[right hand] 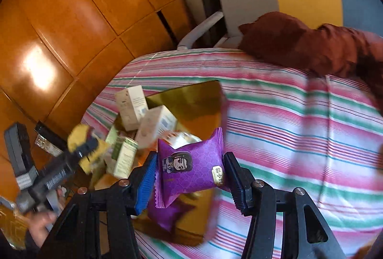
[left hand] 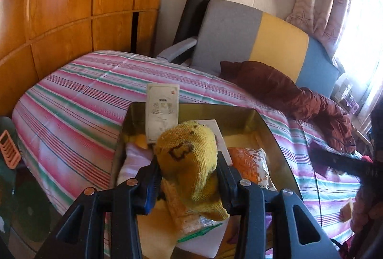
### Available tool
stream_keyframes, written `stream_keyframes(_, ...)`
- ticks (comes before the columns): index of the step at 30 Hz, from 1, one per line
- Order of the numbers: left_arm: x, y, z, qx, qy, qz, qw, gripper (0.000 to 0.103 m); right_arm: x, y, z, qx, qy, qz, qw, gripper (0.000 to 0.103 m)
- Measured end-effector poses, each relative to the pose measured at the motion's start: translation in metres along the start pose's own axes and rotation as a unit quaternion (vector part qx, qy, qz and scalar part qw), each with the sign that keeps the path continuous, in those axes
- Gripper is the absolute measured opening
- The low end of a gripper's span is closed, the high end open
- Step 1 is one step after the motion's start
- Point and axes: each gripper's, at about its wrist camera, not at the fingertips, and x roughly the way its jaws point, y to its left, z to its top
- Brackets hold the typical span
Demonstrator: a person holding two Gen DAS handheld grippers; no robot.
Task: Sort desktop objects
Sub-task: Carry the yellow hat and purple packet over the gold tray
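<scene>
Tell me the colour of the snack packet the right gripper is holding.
Purple, with a cartoon figure printed on it; the snack packet shows best in the right wrist view.

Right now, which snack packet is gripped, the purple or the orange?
The purple packet, with a cartoon face, sits between the right gripper's fingers. The orange packet lies loose in the gold tray.

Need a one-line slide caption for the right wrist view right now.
Right gripper clamps a purple snack packet over the gold tray on the striped bedspread.
</scene>
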Motion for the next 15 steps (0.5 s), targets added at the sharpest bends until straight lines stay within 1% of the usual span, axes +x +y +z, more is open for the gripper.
stream_keyframes(2,0.007,-0.003,0.004,0.001,0.002,-0.005,1.0000,0.043,0.012,0.008,0.012,0.002,0.001,0.003,1.000,0.056)
stream_keyframes(4,0.010,-0.006,0.008,0.000,0.000,-0.012,0.9999,0.048,0.024,0.012,0.027,0.017,-0.003,0.009,1.000,0.057)
stream_keyframes(5,0.012,-0.008,0.011,0.001,-0.008,-0.009,0.9999,0.050,0.029,0.014,0.036,0.027,-0.010,0.018,0.999,0.058)
stream_keyframes(6,0.015,-0.010,0.013,0.004,-0.008,-0.002,1.0000,0.053,0.032,0.016,0.043,0.034,-0.015,0.030,0.999,0.063)
stream_keyframes(7,0.020,-0.011,0.014,0.006,0.000,-0.001,1.0000,0.054,0.035,0.016,0.049,0.044,-0.019,0.036,0.998,0.067)
stream_keyframes(9,0.026,-0.009,0.016,-0.006,0.011,-0.011,0.9999,0.056,0.041,0.018,0.058,0.059,-0.022,0.048,0.997,0.069)
stream_keyframes(11,0.027,-0.008,0.015,-0.011,0.012,-0.017,0.9997,0.057,0.043,0.022,0.060,0.056,-0.020,0.046,0.997,0.069)
stream_keyframes(13,0.026,-0.008,0.013,-0.010,0.011,-0.025,0.9996,0.058,0.043,0.025,0.056,0.050,-0.016,0.047,0.998,0.070)
stream_keyframes(15,0.026,-0.009,0.009,-0.010,0.012,-0.042,0.9990,0.059,0.042,0.024,0.047,0.049,-0.010,0.042,0.998,0.070)
